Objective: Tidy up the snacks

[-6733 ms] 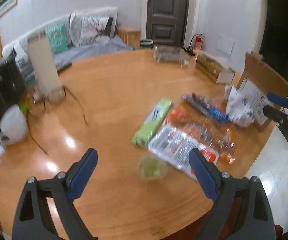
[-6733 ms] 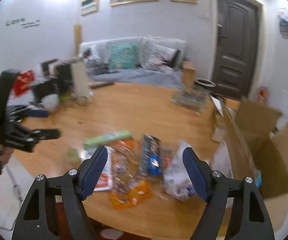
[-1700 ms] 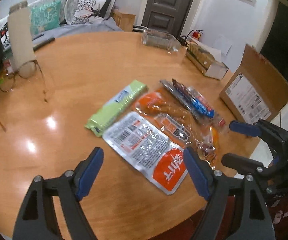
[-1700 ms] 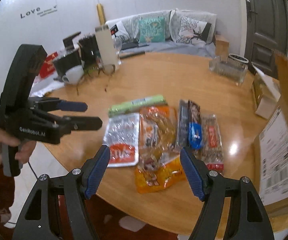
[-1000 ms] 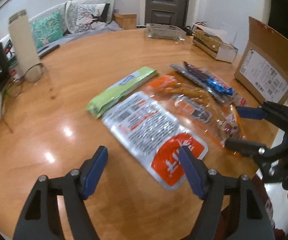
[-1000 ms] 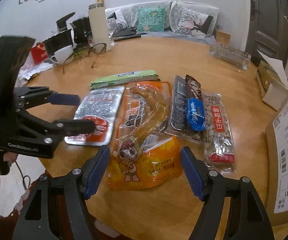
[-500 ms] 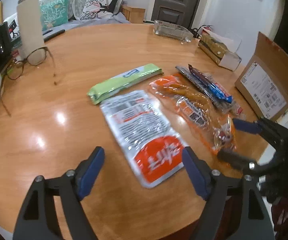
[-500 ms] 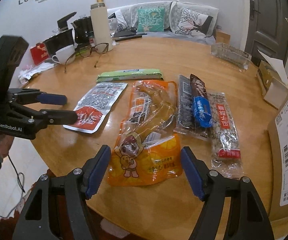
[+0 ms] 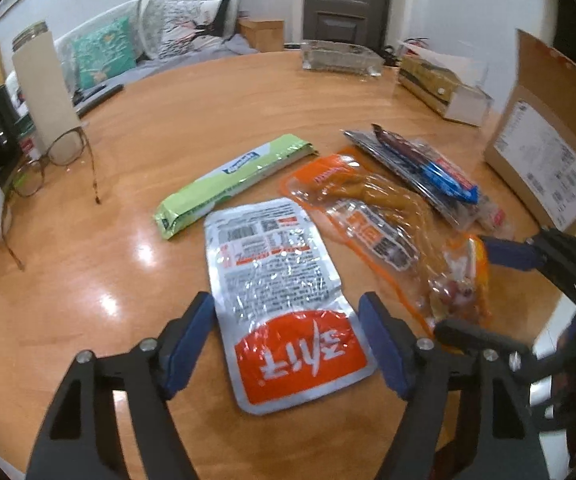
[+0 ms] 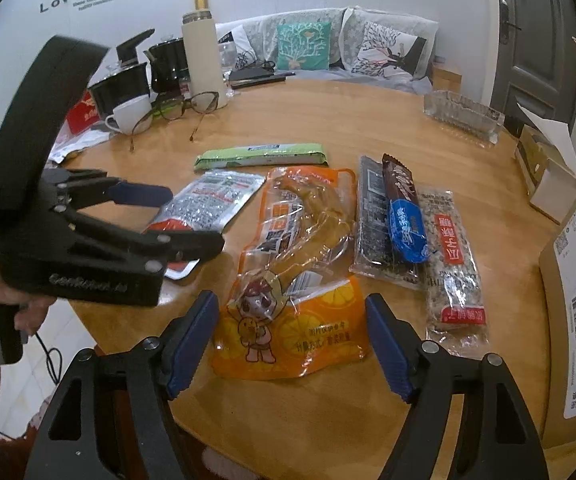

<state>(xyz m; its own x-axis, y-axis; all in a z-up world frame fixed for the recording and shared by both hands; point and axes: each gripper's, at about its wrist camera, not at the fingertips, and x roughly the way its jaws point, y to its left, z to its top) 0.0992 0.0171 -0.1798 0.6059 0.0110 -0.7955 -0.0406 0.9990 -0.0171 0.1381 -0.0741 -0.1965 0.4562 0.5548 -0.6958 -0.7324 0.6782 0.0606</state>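
Several snack packs lie on the round wooden table [image 9: 215, 92]. A silver pouch with a red end [image 9: 279, 288] lies between the open jaws of my left gripper [image 9: 288, 344], which is low over it. Next to it lie a green bar [image 9: 231, 180], an orange pack [image 9: 368, 216] and dark bars [image 9: 420, 168]. My right gripper [image 10: 292, 344] is open, straddling the near end of the orange pack [image 10: 300, 272]. The silver pouch [image 10: 211, 200], the green bar [image 10: 259, 156], a brown and blue bar [image 10: 404, 212] and a clear nut bar [image 10: 448, 256] also show in the right wrist view. The left gripper [image 10: 191, 216] shows there over the pouch.
A cardboard box [image 9: 552, 152] stands at the table's right edge. A tissue box [image 9: 440, 88] and a glass tray [image 9: 340, 56] sit at the back. Glasses [image 9: 47, 160], a tall cream bottle [image 9: 43, 84], a white cup [image 10: 127, 116] and black kettles [image 10: 163, 64] are on the left.
Both grippers have come down closer to the table. The left now straddles the silver pouch, the right the orange pack's near end. The pouch has turned slightly.
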